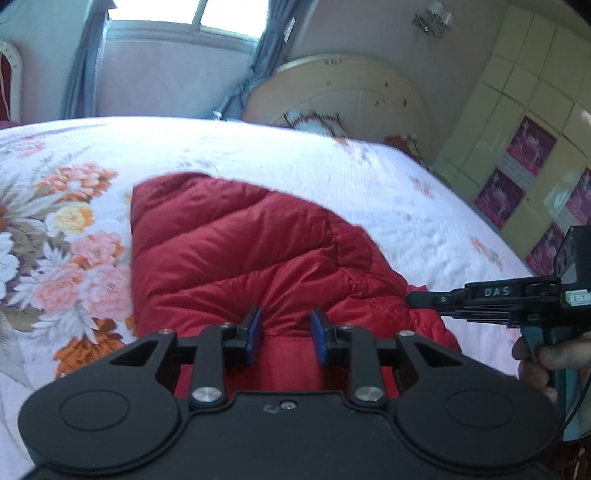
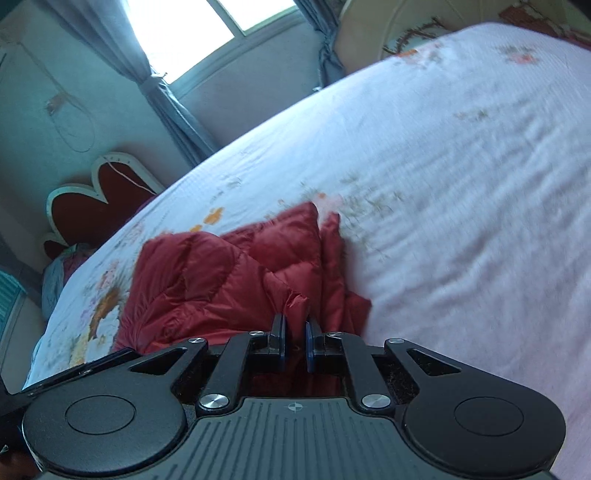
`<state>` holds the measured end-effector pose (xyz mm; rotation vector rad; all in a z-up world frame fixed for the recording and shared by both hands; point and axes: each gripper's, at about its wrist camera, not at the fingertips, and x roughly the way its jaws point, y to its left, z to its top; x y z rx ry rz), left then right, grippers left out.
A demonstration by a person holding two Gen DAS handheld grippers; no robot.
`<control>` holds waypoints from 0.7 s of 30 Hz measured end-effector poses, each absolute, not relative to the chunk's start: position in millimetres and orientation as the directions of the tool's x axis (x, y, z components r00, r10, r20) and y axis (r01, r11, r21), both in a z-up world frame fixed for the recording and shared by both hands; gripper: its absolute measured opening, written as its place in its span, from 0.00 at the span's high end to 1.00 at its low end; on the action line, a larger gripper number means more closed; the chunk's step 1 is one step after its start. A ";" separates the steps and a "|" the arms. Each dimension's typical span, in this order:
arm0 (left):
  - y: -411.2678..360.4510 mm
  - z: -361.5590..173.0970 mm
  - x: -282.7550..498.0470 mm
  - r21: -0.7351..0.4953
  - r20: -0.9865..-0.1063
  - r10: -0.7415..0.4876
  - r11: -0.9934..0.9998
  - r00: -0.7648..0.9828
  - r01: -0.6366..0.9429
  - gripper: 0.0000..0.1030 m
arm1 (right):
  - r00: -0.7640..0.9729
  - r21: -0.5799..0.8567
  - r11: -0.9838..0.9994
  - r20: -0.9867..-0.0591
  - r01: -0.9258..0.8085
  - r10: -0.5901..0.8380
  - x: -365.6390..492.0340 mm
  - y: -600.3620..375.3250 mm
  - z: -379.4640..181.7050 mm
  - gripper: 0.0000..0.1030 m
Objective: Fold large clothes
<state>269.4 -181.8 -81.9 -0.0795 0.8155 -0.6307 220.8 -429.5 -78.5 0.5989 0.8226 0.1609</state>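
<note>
A red quilted down jacket (image 1: 240, 243) lies folded on the bed with the floral cover. At the jacket's near edge, my left gripper (image 1: 286, 325) is shut on a bunch of the red fabric, which puckers between its blue pads. In the same view my right gripper (image 1: 412, 300) comes in from the right, held by a hand (image 1: 543, 358), its tip at the jacket's right edge. The right wrist view shows the right gripper (image 2: 294, 326) shut on a raised fold of the jacket (image 2: 207, 273). The fabric under both gripper bodies is hidden.
The bed cover (image 1: 369, 192) stretches white and wrinkled to the right of the jacket, with large flowers (image 1: 70, 254) on the left. A cream headboard (image 1: 351, 92) and a tiled wardrobe (image 1: 524, 122) stand behind. A window (image 2: 221, 22), curtains and a red heart-shaped chair back (image 2: 92, 206) lie beyond.
</note>
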 end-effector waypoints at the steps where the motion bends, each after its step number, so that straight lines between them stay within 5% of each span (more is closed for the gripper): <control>1: -185.4 -85.4 270.6 -0.296 -0.667 -0.554 0.811 0.498 0.504 0.74 | 0.674 0.565 0.819 -0.645 0.103 0.360 220.3 -430.9 -85.0 0.91; 12: -195.7 -87.9 280.4 -0.279 -0.719 -0.541 0.800 0.436 0.532 0.68 | 0.685 0.575 0.805 -0.646 0.147 0.337 212.5 -438.4 -94.7 0.91; 13: -187.1 -80.7 278.2 -0.293 -0.699 -0.552 0.801 0.455 0.522 0.64 | 0.699 0.562 0.816 -0.639 0.138 0.322 208.4 -439.9 -83.8 0.87; 14: -178.3 -74.7 276.0 -0.291 -0.677 -0.554 0.807 0.485 0.514 0.54 | 0.716 0.543 0.832 -0.626 0.116 0.309 204.7 -440.0 -72.7 0.73; 16: -165.2 -67.6 279.3 -0.259 -0.648 -0.522 0.836 0.555 0.484 0.50 | 0.752 0.502 0.863 -0.589 0.055 0.295 204.2 -436.1 -50.5 0.50; 19: -158.8 -64.5 305.0 -0.272 -0.637 -0.511 0.850 0.578 0.451 0.52 | 0.748 0.461 0.886 -0.572 -0.048 0.338 228.4 -416.2 -29.3 0.51; 21: -164.6 -63.2 322.0 -0.264 -0.632 -0.513 0.847 0.581 0.461 0.56 | 0.720 0.410 0.905 -0.593 -0.116 0.361 249.4 -393.8 -21.3 0.70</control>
